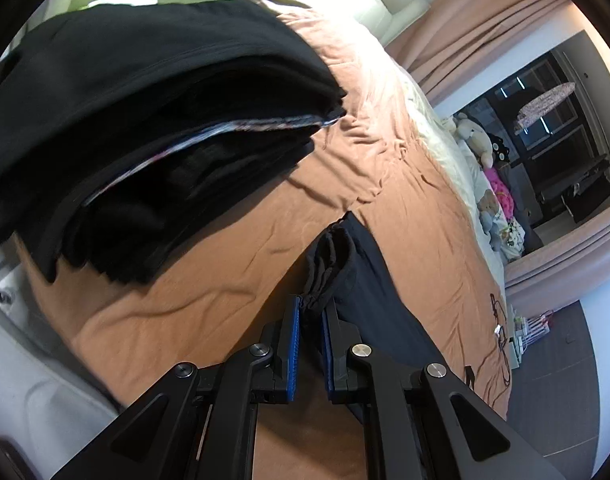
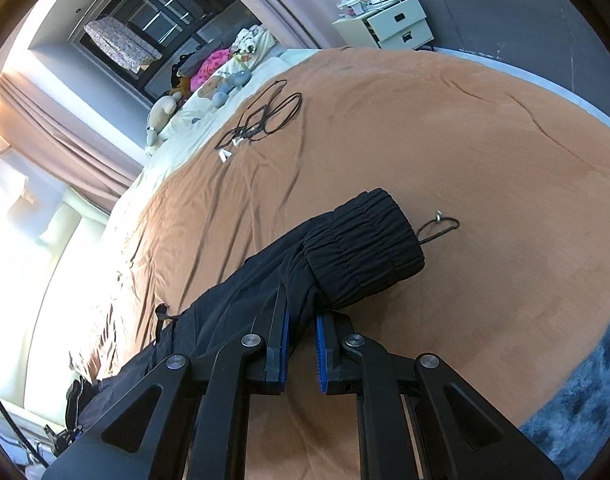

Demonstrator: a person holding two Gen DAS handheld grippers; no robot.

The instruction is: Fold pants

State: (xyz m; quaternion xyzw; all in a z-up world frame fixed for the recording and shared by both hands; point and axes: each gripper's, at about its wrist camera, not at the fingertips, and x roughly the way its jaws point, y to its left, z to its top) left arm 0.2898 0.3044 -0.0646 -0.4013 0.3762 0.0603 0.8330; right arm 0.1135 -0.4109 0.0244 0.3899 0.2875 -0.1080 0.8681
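A pair of dark pants (image 2: 265, 280) lies stretched across the brown blanket (image 2: 425, 140) of a bed, gripped at both ends. From the left wrist, the left gripper (image 1: 311, 312) is seen clamped on a bunched, gathered edge of the pants, with a tall stack of folded dark clothes (image 1: 145, 120) near the bed's left edge, visible only from this side. The right wrist alone shows the elastic waistband (image 2: 365, 240), ribbed and folded double, its drawstring (image 2: 439, 224) trailing onto the blanket, and the right gripper (image 2: 301, 320) pinching the cloth just below that band. Coiled black cables (image 2: 265, 116) lie toward the bed's far side, beside a row of soft toys (image 2: 221, 88); a white bedside cabinet (image 2: 389, 24) stands past the far corner.
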